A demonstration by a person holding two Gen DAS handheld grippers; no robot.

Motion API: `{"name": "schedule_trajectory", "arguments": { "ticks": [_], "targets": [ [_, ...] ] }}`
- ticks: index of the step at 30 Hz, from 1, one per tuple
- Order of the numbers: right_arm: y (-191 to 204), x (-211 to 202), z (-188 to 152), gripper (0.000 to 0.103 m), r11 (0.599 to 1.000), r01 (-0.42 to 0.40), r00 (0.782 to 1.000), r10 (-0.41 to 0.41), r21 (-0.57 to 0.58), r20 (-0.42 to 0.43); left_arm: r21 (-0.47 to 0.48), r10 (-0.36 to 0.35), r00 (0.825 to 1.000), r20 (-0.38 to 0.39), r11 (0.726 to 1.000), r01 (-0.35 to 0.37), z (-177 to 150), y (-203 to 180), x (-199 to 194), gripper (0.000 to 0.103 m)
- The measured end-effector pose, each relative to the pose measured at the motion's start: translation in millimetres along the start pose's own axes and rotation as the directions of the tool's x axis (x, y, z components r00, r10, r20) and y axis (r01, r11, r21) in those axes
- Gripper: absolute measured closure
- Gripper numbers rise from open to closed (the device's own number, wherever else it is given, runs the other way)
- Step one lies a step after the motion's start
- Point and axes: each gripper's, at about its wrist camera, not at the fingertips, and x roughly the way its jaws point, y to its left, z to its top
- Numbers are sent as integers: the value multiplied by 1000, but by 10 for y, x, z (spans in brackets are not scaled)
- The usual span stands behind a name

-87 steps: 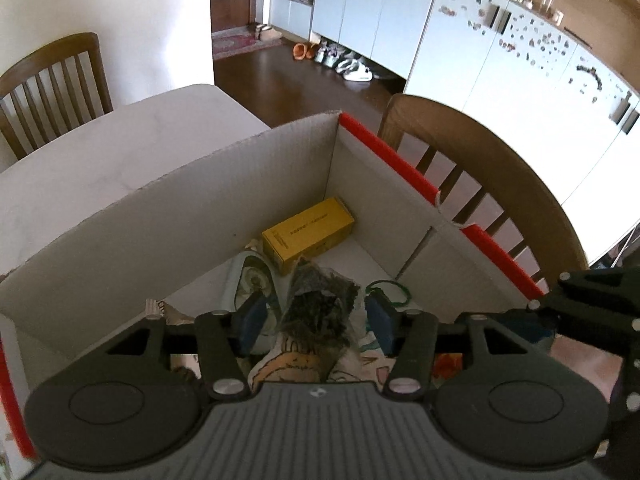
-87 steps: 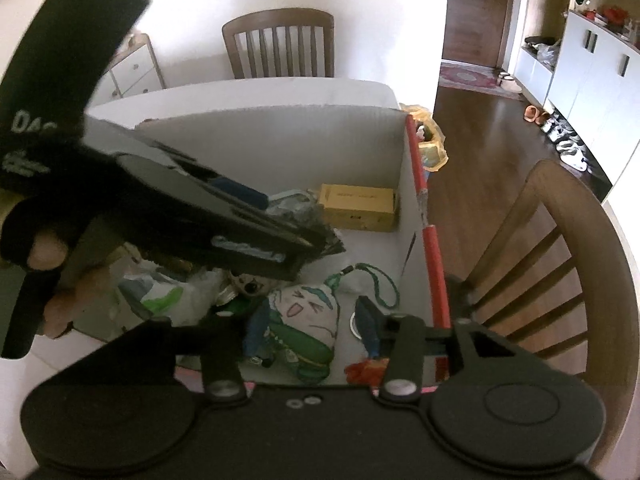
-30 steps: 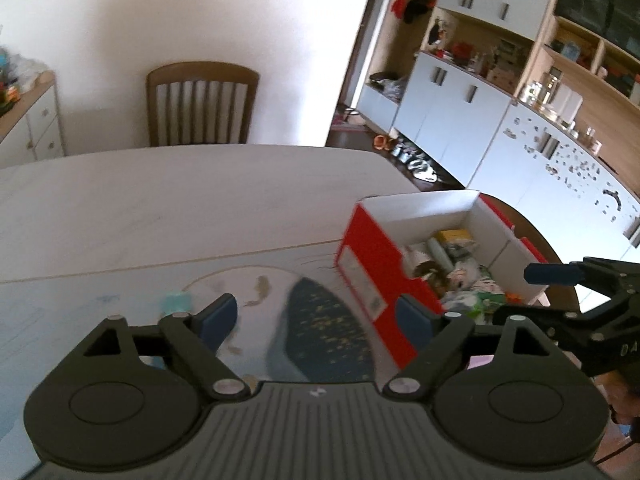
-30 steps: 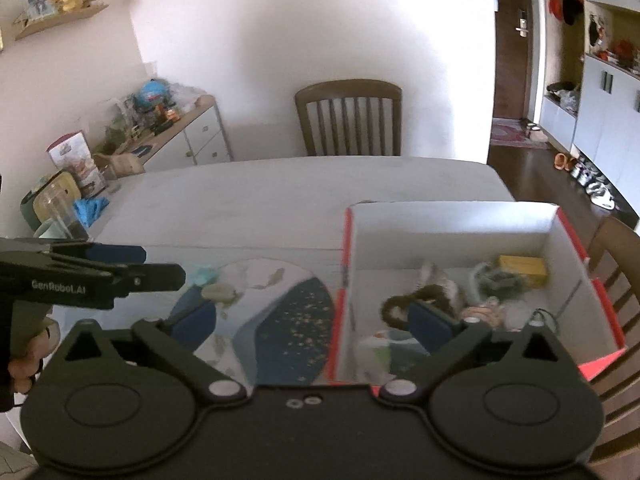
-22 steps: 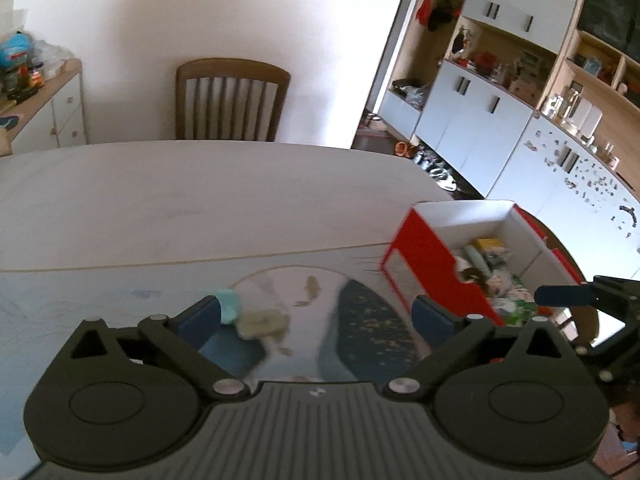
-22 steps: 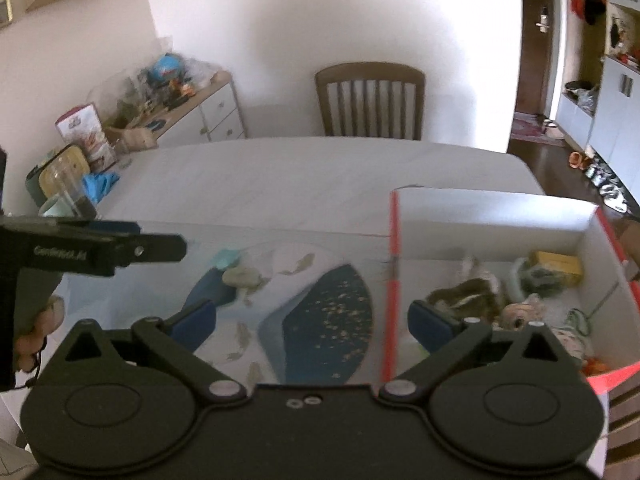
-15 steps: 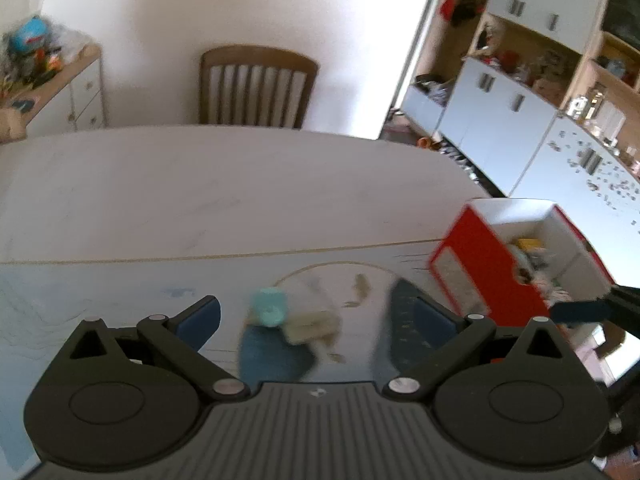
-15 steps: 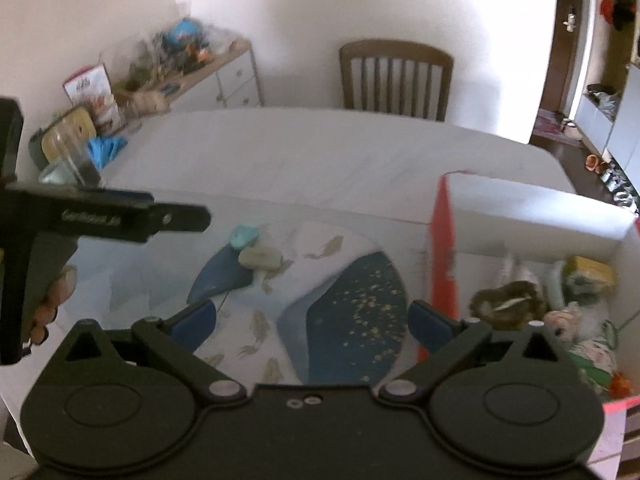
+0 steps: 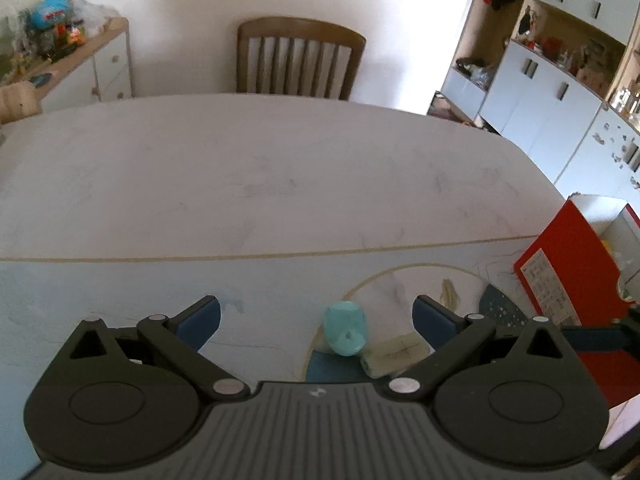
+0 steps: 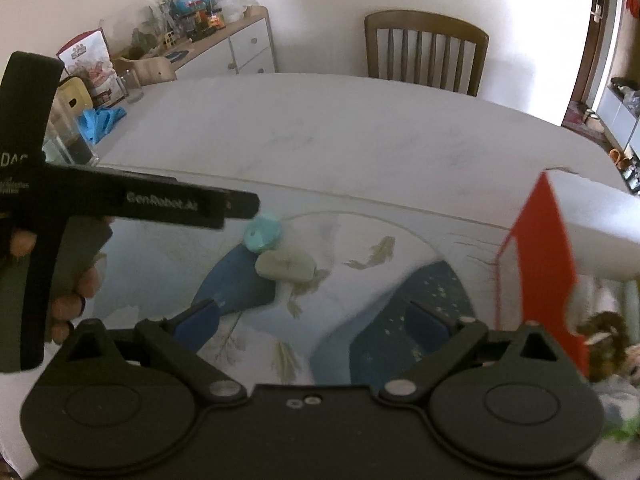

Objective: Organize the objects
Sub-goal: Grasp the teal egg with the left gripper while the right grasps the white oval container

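Two grippers: both empty above the pale marble-look table (image 9: 280,168).
Box: red-and-white cardboard box (image 10: 536,248) stood at three o'clock, already holding oddments.
Left gripper (image 9: 316,316): jaws spread wide, nothing between the pads.
Right gripper (image 10: 312,322): jaws wide but closing on nothing.
Targets: small turquoise rounded piece (image 9: 345,334) touched the pale beige oblong piece (image 9: 394,354), at one o'clock of the left gripper.
Risk: closing on one might, I judged, knock its neighbour aside.

- The red box (image 10: 536,264) is blurred and cut off at the right edge.
- Its contents (image 10: 608,344) smear together.
- The pale block (image 9: 394,354) is partly hidden behind the left tongs (image 9: 316,318).
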Motion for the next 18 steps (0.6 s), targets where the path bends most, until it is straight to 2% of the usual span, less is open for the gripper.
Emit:
{"name": "schedule_trajectory", "arguments": {
  "ticks": [7,18],
  "targets": [
    [99,345,93,9,1000,-3,999,2,-19,-33,-21,2,1000,-27,1000,-2,-18,48,212,0],
    [236,696,136,25,998,24,999,-26,-66,-31,-4,-13,1000,-28,1000,13,-74,-2,337,1]
  ]
}}
